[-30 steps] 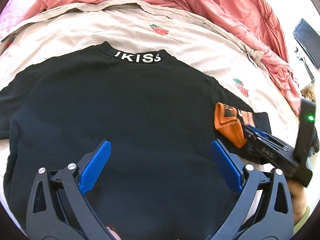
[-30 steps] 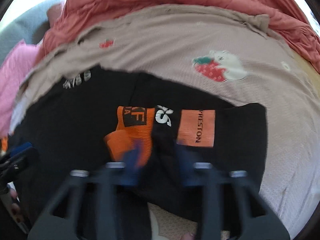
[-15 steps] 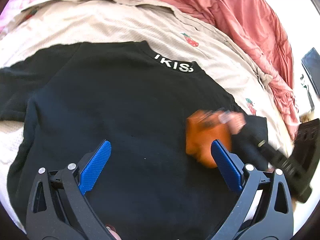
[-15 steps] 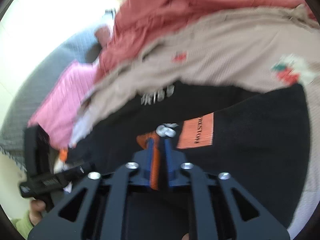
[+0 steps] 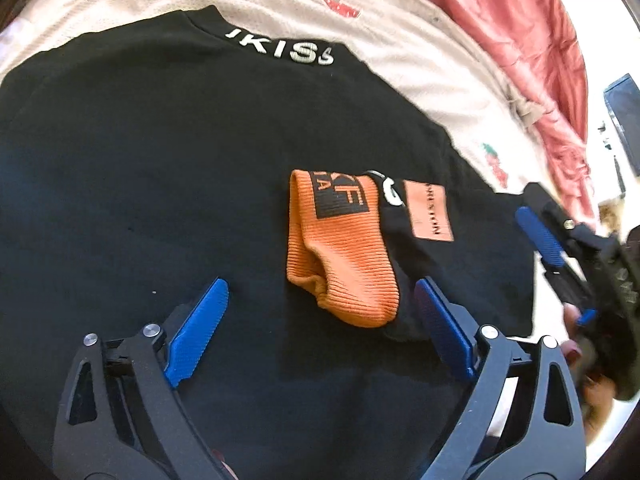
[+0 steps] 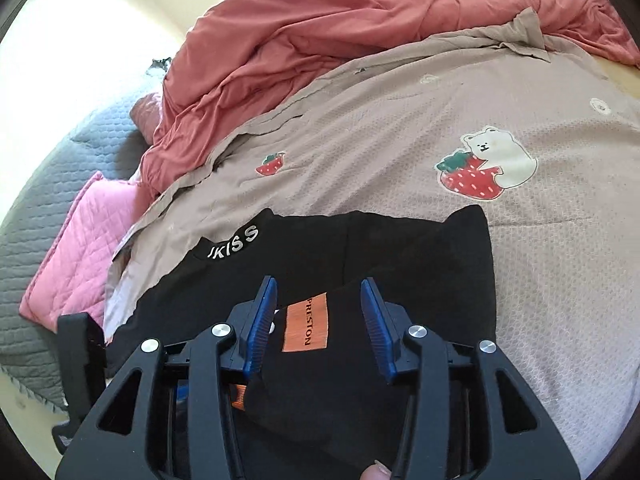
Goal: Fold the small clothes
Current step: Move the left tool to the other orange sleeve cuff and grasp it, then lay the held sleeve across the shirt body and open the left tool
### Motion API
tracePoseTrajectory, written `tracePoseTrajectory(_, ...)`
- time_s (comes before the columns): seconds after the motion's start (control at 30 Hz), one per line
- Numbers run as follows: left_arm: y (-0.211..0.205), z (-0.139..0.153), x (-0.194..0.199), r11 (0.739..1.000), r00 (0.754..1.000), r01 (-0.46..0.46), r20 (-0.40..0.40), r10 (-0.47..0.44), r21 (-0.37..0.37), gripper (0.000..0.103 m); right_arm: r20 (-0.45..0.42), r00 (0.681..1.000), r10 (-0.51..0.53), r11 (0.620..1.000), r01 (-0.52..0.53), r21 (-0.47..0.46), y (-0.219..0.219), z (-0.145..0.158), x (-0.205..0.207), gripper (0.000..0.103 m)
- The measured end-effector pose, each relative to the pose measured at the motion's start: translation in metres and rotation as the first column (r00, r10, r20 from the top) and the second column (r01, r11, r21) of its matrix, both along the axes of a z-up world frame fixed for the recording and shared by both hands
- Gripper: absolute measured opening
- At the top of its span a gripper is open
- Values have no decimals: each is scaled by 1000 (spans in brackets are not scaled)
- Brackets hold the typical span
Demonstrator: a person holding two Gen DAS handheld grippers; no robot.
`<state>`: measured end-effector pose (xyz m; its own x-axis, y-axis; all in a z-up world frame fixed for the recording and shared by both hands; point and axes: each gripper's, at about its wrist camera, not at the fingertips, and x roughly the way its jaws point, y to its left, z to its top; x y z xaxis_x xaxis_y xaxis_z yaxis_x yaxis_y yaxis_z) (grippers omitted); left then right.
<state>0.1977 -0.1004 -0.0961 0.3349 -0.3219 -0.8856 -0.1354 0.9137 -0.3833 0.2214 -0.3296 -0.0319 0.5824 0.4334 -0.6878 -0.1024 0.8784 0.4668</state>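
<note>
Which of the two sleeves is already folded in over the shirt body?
The orange-cuffed sleeve, on the right hand-held gripper's side: it lies across the black shirt, its orange patch facing up. The opposite sleeve isn't folded onto the body.

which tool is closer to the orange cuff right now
Left. The left tool hangs open with the orange cuff between its fingers; the right tool, also open, sits back over the orange patch.

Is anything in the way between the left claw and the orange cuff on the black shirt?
Nothing visible is. The left claw is open right over the black shirt, and the orange cuff lies folded on the shirt between its blue fingers. The right claw is off to the side.
</note>
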Motion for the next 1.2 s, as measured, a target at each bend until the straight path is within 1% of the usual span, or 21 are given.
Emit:
tracePoseTrajectory(0.03,-2,0,1,1000,1000,-9,5,9,2,86,1,1000,2,1000,-2,-11,1,1,0,43)
tracePoseTrajectory(0.07,-3,1,2,1000,1000,-19,11,19,-6,78,1,1000,7,1000,-7,-21,1,1,-1,43)
tracePoseTrajectory(0.1,-4,1,4,999,1000,-29,12,29,-16,61,1,1000,8,1000,-8,-22,2,0,1,43)
tracePoseTrajectory(0.13,-6,1,7,999,999,-40,7,41,-13,55,1,1000,7,1000,-7,-22,4,0,1,43)
tracePoseTrajectory(0.17,-6,1,9,999,999,-46,5,46,1,51,1,1000,4,1000,-4,-20,4,-1,2,43)
tracePoseTrajectory(0.23,-7,2,13,998,998,-55,7,55,27,40,3,1000,-8,1000,9,-18,1,-1,3,43)
tracePoseTrajectory(0.27,-8,3,15,998,998,-53,19,53,22,6,4,1000,-13,1000,13,-16,2,-1,4,43)
tracePoseTrajectory(0.3,-5,5,17,999,999,-41,34,41,-10,4,6,1000,-23,1000,23,-11,-1,-1,4,43)
tracePoseTrajectory(0.37,-1,13,19,999,997,-33,69,35,-26,4,15,999,-46,999,46,2,-8,1,4,43)
tracePoseTrajectory(0.43,6,28,21,999,992,-29,124,31,-18,4,25,997,-68,998,68,14,-14,2,4,43)
tracePoseTrajectory(0.5,20,50,23,999,980,-47,192,49,-18,4,40,995,-96,995,95,33,-21,5,3,43)
tracePoseTrajectory(0.57,35,72,24,997,962,-76,264,71,10,4,50,991,-122,992,119,53,-27,7,3,43)
tracePoseTrajectory(0.63,50,89,23,994,944,-105,318,85,45,4,47,989,-138,988,134,72,-32,7,3,43)
tracePoseTrajectory(0.7,70,98,22,990,936,-125,338,98,60,4,35,989,-143,987,140,82,-33,4,5,43)
tracePoseTrajectory(0.8,98,97,16,979,928,-176,349,132,98,4,24,991,-131,989,129,65,-28,1,6,43)
tracePoseTrajectory(0.87,112,92,14,973,927,-200,342,151,112,4,25,993,-119,992,118,47,-23,1,6,43)
tracePoseTrajectory(0.97,132,79,9,963,926,-234,333,177,137,4,26,994,-104,995,103,15,-16,0,6,43)
tracePoseTrajectory(1.03,142,66,7,957,932,-240,313,181,161,4,27,996,-83,996,84,-17,-7,-2,6,43)
tracePoseTrajectory(1.13,154,51,4,947,936,-259,293,198,189,0,29,999,-27,997,29,-74,13,-5,5,43)
tracePoseTrajectory(1.2,163,53,5,946,927,-277,304,217,169,0,33,999,35,994,-31,-109,29,-6,3,43)
